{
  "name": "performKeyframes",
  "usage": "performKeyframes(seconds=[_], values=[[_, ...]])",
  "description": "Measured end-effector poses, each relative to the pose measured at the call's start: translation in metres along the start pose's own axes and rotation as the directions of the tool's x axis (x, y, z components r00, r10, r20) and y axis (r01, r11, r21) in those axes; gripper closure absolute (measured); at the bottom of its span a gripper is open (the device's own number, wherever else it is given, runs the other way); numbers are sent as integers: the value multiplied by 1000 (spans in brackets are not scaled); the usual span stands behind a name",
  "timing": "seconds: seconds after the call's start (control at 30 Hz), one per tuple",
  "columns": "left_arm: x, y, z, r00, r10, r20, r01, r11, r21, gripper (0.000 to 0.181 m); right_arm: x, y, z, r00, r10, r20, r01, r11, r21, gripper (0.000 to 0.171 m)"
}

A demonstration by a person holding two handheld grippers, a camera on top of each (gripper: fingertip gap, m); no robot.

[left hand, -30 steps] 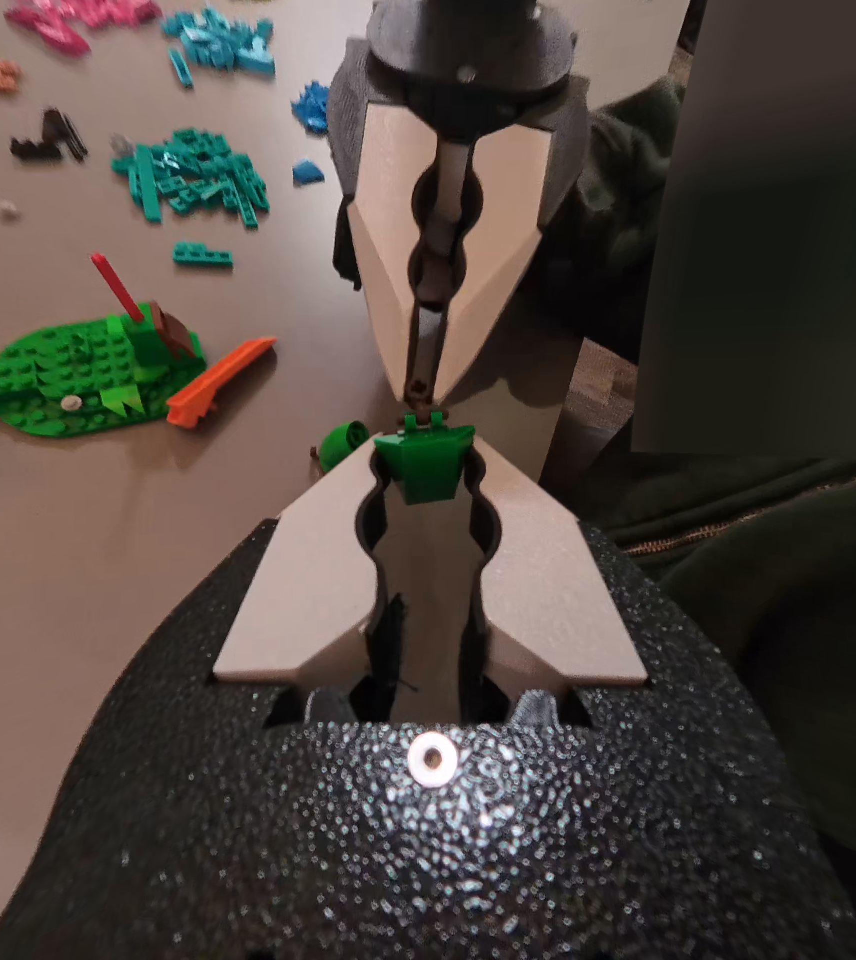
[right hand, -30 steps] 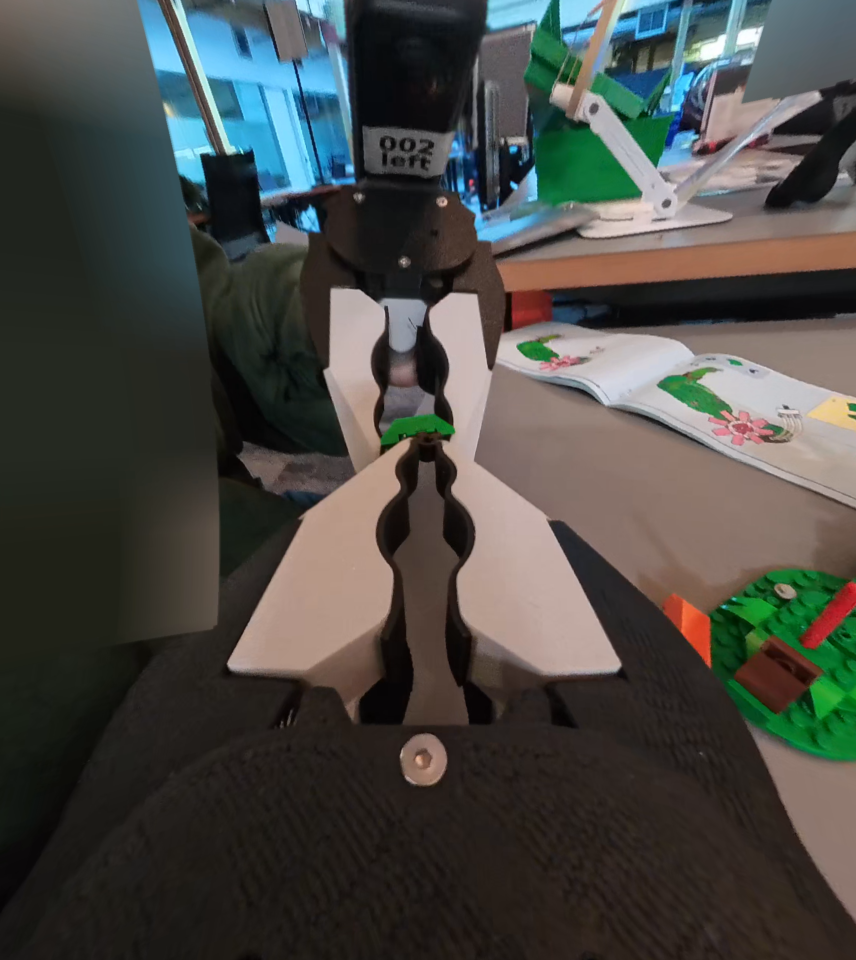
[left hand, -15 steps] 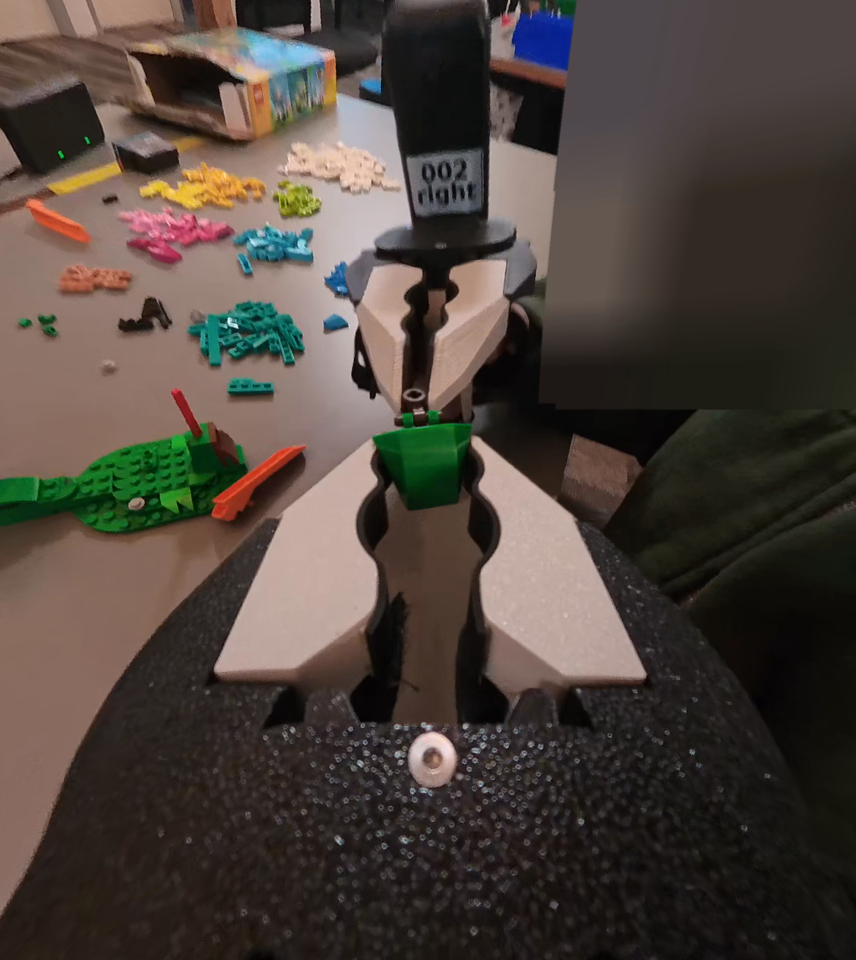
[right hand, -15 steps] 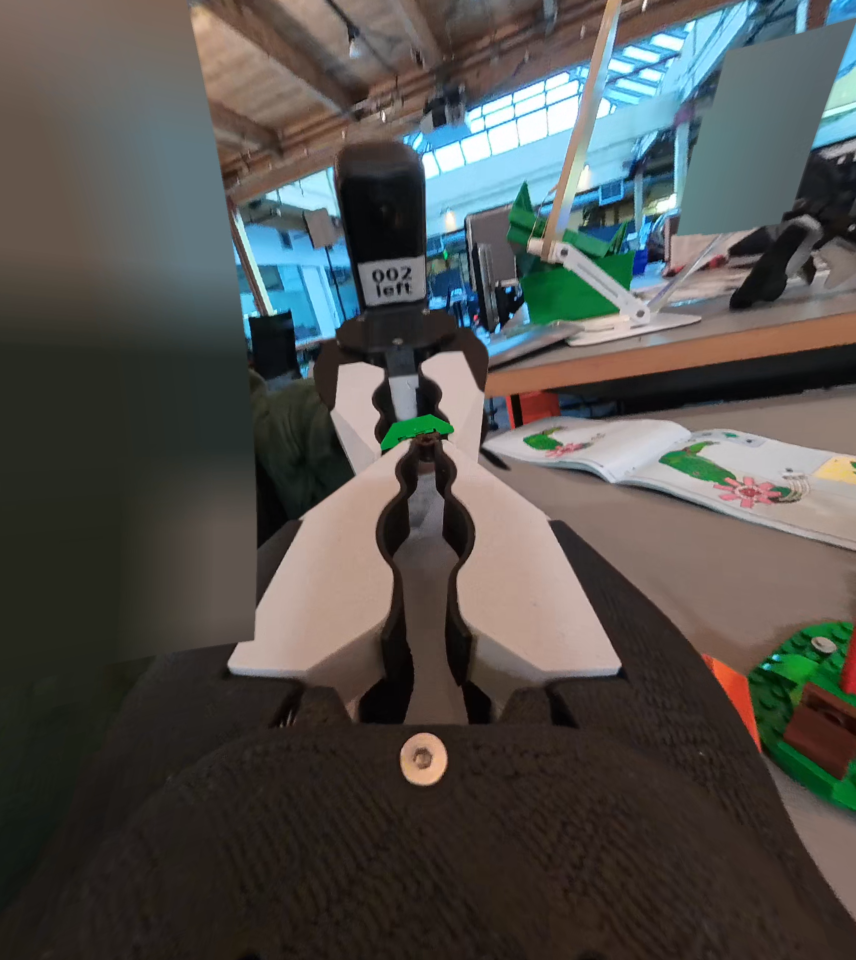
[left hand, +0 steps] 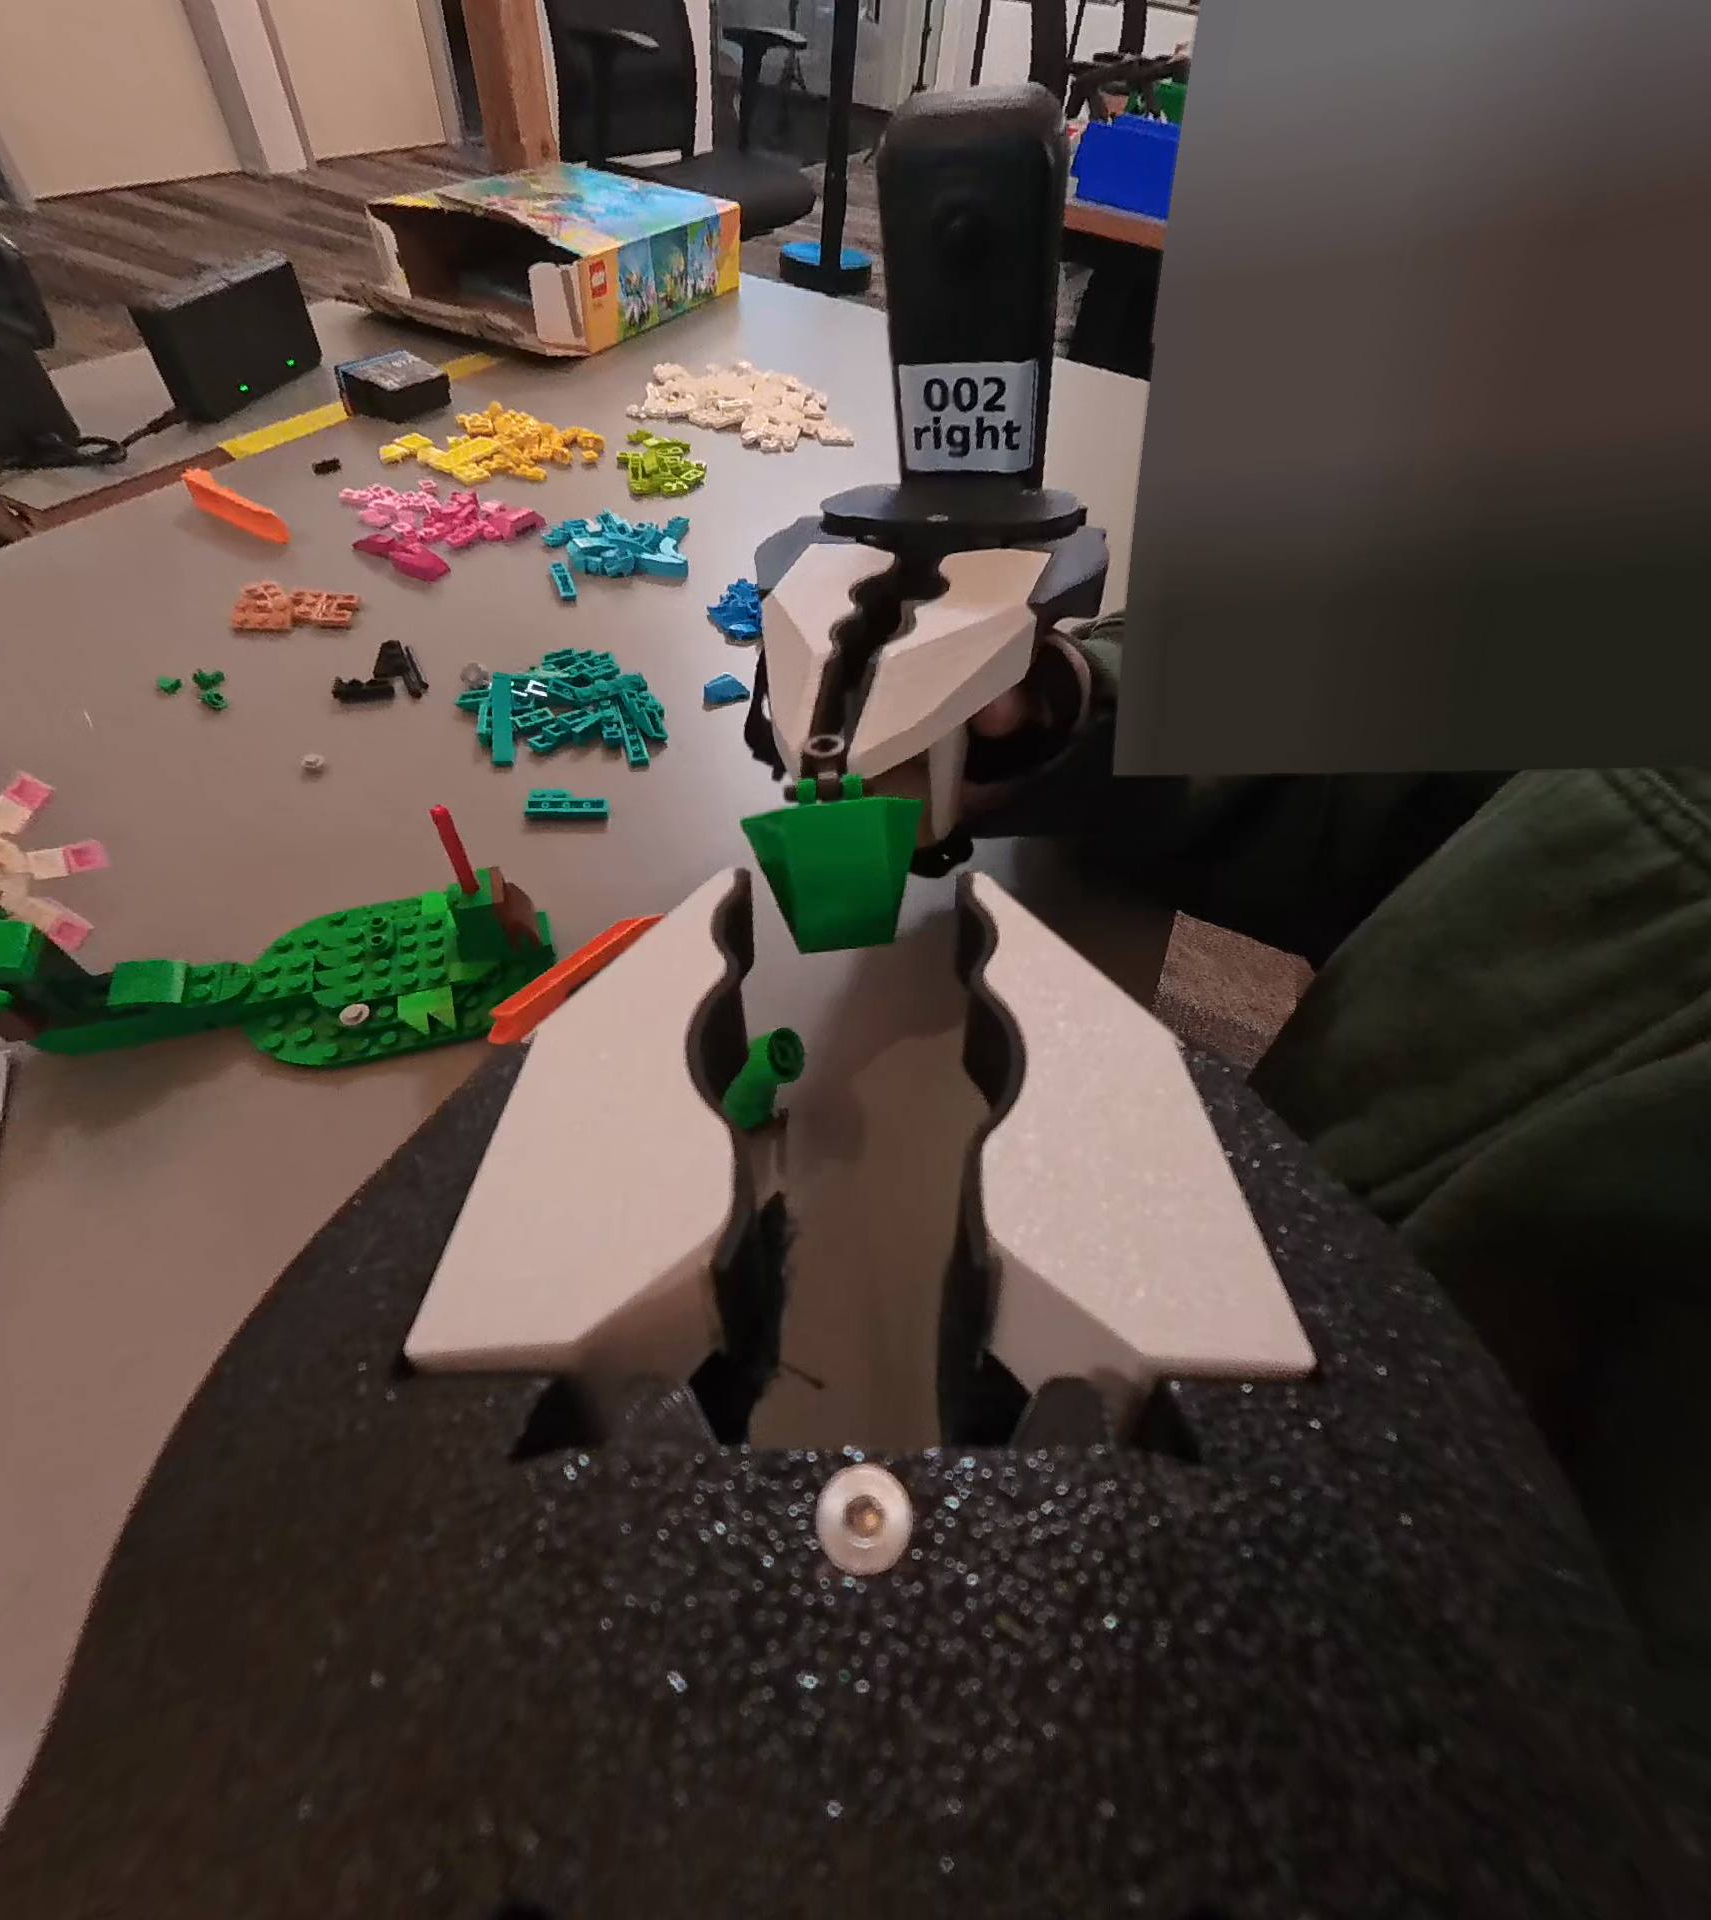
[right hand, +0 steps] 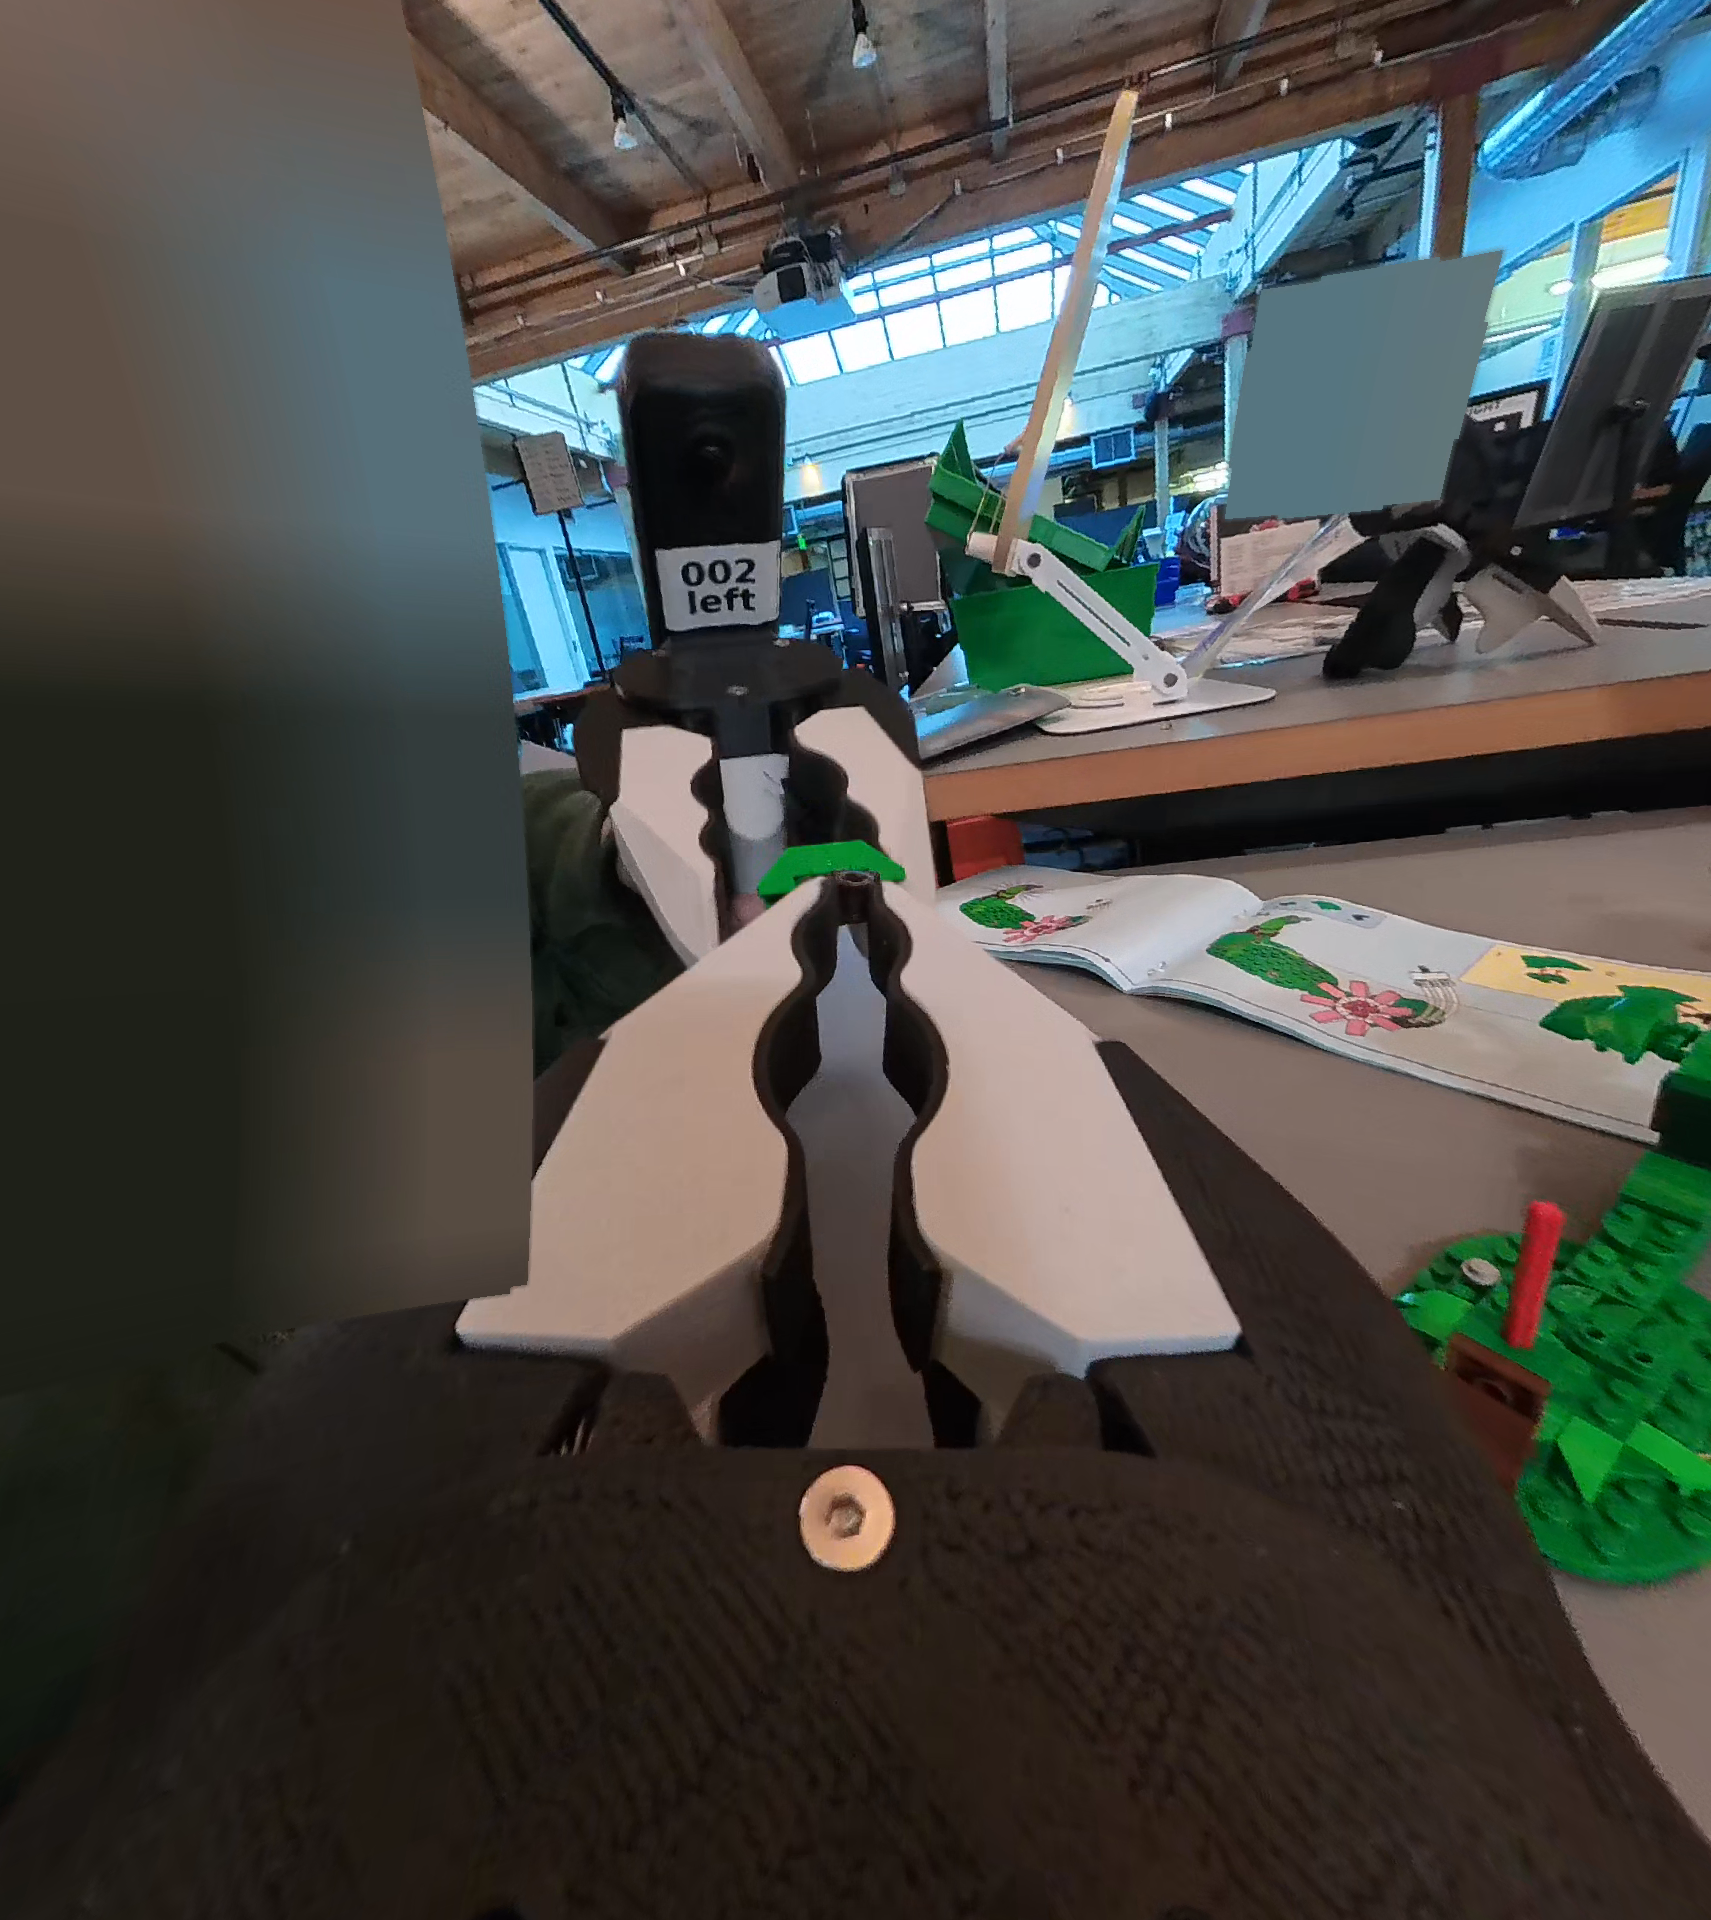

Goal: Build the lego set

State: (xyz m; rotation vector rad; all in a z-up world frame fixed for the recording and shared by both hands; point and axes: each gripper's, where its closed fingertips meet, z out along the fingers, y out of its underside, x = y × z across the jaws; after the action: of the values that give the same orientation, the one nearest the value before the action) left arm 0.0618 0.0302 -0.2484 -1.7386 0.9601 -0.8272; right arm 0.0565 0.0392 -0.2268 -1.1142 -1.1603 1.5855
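While the right gripper (left hand: 830, 750) pinches a small dark brown piece (right hand: 853, 891) with a green wedge-shaped brick (left hand: 833, 878) hanging from it, the left gripper (left hand: 853, 904) stands spread wide just beneath.

Neither white finger of the left gripper touches the green brick, which hangs in the air between and slightly beyond their tips. Down on the grey counter (left hand: 155, 1195), seen through the gap, lies a small green cylinder piece (left hand: 766, 1075). Further left sits the partly built green model (left hand: 331, 977) with a red stick (left hand: 453, 847) standing up from it and an orange blade-shaped piece (left hand: 576, 977) at its edge. Sorted heaps of loose bricks (left hand: 560, 707) lie beyond, well apart from both grippers, and an open instruction booklet (right hand: 1350, 997) lies on the counter behind the model in the right wrist view.
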Motion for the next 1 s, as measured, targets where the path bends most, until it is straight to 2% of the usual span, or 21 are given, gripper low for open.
performKeyframes(seconds=[0.13,0.2,0.33,0.6,0.73,0.87,1.0], values=[[3,-4,-2,1000,5,-16,-5,1000,19,144,-4,2,2,1000,-25,11,25,999,-22,167],[2,-1,-1,1000,11,-7,-11,1000,6,153,-6,1,3,1000,-24,16,25,1000,-17,168],[0,-4,-1,999,30,23,-31,999,29,155,-4,-2,3,1000,8,15,-8,1000,25,168],[2,-21,-1,997,59,54,-69,976,207,156,-6,-13,1,997,63,52,-71,985,155,167],[2,-24,-1,1000,13,18,-18,954,298,156,-4,-14,1,996,79,43,-86,980,180,168],[1,-18,0,1000,-17,-25,23,969,245,154,-1,-10,0,999,46,11,-46,992,116,168],[-6,-12,-6,995,83,52,-92,975,201,157,9,-11,-8,999,33,-38,-29,994,101,168]])
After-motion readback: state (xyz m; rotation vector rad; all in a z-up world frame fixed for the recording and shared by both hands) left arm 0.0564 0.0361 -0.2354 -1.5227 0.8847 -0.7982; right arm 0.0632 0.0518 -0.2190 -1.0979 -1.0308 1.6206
